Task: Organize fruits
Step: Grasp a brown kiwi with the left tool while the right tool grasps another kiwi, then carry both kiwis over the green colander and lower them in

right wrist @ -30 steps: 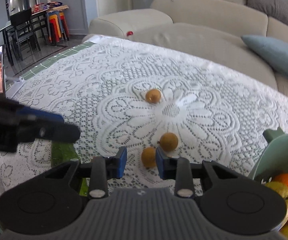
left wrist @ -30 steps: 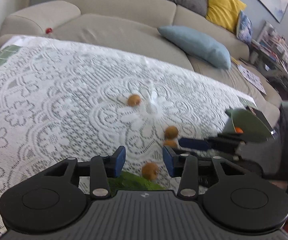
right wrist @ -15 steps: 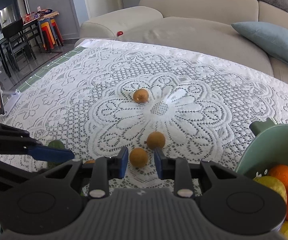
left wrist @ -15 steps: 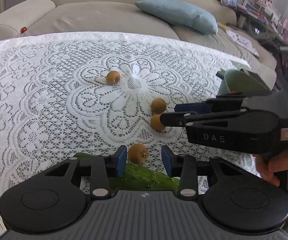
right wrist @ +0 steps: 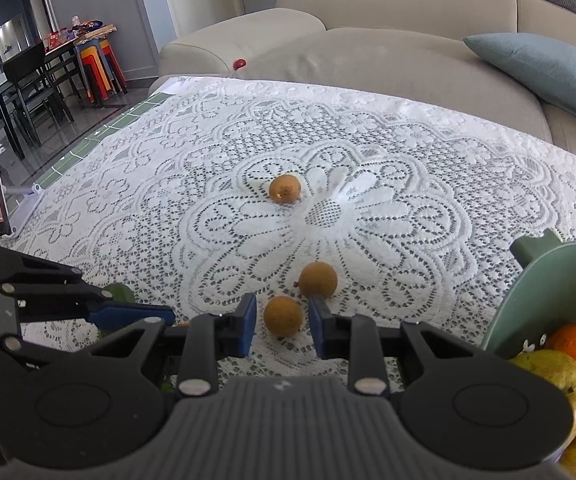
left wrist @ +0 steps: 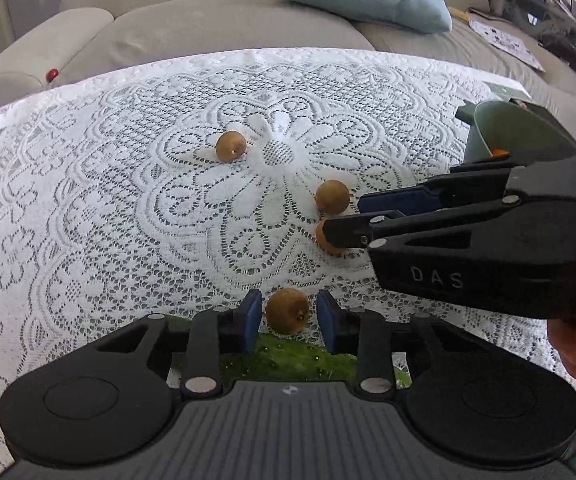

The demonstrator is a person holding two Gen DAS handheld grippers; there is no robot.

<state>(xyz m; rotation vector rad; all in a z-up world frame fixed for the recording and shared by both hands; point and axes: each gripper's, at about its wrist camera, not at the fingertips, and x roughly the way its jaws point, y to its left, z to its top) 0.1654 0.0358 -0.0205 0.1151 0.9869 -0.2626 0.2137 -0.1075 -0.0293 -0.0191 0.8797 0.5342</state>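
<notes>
A white lace tablecloth (left wrist: 108,200) bears four small round brown fruits. The left gripper (left wrist: 286,316) has just been closing around the nearest brown fruit (left wrist: 288,311), a thin gap showing on each side of it. The right gripper (right wrist: 281,322) is narrowed around another brown fruit (right wrist: 282,315), its blue pads (right wrist: 249,322) just clear of it. A third fruit (right wrist: 317,279) lies just beyond; a fourth (right wrist: 284,188) sits near the cloth's centre. A green bowl (right wrist: 527,280) of oranges stands at the right.
</notes>
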